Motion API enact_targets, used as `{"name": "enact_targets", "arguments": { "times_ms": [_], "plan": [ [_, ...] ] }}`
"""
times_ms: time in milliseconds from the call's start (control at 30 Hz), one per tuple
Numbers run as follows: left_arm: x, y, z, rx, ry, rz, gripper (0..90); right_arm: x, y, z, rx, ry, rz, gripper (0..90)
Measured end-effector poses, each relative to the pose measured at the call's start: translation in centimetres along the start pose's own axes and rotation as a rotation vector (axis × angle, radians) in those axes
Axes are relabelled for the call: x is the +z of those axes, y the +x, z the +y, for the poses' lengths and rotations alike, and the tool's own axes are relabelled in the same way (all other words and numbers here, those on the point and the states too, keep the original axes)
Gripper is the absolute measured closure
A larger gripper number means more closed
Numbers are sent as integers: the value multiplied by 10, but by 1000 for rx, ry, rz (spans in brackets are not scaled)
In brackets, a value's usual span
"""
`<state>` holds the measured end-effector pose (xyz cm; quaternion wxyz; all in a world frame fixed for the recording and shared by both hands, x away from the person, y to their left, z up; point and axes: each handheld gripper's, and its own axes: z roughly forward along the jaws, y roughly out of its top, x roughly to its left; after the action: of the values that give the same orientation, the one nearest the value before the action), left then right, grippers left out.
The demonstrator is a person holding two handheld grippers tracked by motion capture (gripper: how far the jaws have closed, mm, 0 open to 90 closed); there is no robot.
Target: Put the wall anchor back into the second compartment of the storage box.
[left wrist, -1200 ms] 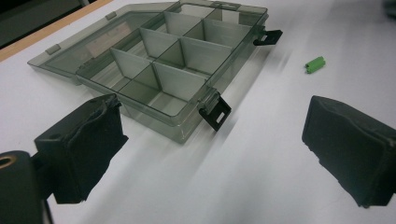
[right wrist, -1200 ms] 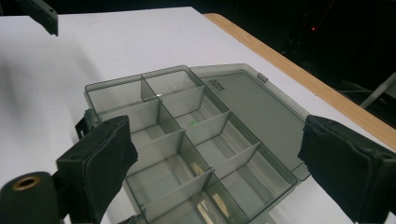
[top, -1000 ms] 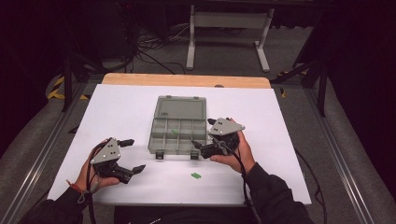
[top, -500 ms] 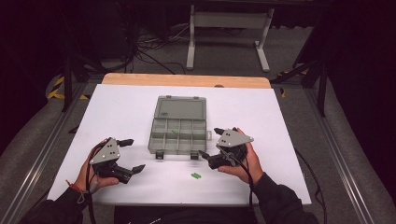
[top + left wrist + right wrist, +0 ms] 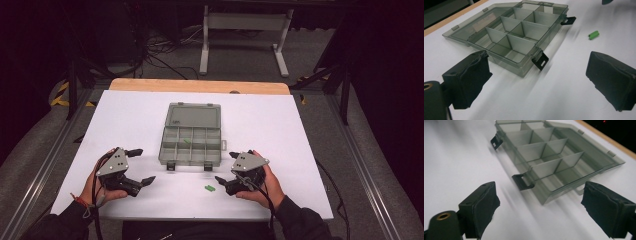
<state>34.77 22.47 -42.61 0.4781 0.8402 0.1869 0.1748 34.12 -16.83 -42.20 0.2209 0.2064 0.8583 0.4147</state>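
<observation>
**Open compartment box and loose green piece between two hand-held grippers**

White table top [image 5: 310, 130], wooden at its far edge, against a dark floor strewn with cables. At centre lies the grey translucent compartment box [image 5: 191, 145], lid folded back flat toward the far side, two black latches hanging from its near wall. One small green piece [image 5: 186, 141] sits in a middle compartment. A second green piece [image 5: 209, 188] lies on the bare sheet in front of the box, just left of the right gripper [image 5: 226, 181] and apart from its jaws. The left gripper [image 5: 141, 166] rests near the box's near-left corner, jaws released and spread with nothing between them; in the left gripper view its pads [image 5: 469, 80] frame the box corner and latch.

The right gripper's jaws stand wide and hold nothing; they have just been closing slightly. In the right gripper view its pads [image 5: 482, 207] bracket the box's near corner without touching it.

Compared with a second ago, the right gripper has moved from beside the box's right wall toward the near edge and lower; the left gripper has kept its place.

Wide bare margins lie left and right of the box; a narrower strip remains at the near table edge.
</observation>
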Motion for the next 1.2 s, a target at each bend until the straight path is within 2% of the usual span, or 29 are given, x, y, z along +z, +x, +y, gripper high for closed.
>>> {"name": "enact_targets", "arguments": {
  "times_ms": [100, 233, 300, 367, 433, 567, 667, 800, 933, 1067, 1200],
  "plan": [
    [0, 0, 0, 4, 0, 3, 56, 2, 4, -2, -20, 26, 4, 221],
    [1, 0, 0, -3, 1, 4, 53, 5, 12, -4, -33, 50, 47, 313],
    [1, 0, 0, 2, 1, 5, 52, 7, 15, -5, -52, 77, 75, 399],
    [1, -1, 0, 0, 2, 2, 52, 8, 18, -6, -72, 93, 85, 433],
    [1, 0, 0, 4, 5, 4, 53, 10, 19, -6, -74, 96, 121, 462],
    [3, -1, 0, -2, 6, -3, 52, 14, 21, -7, -67, 116, 158, 511],
    [3, 0, 0, 0, 12, -6, 51, 18, 21, -9, -60, 130, 195, 583],
    [4, -1, 0, -2, 15, -5, 52, 22, 22, -11, -53, 147, 221, 642],
    [5, -1, 0, -2, 18, -6, 52, 27, 21, -12, -43, 170, 245, 670],
    [5, -1, 0, -2, 19, -4, 52, 31, 19, -14, -7, 173, 269, 718],
    [5, -1, 0, -3, 21, -5, 52, 31, 16, -14, 7, 172, 271, 732]
  ]
}}
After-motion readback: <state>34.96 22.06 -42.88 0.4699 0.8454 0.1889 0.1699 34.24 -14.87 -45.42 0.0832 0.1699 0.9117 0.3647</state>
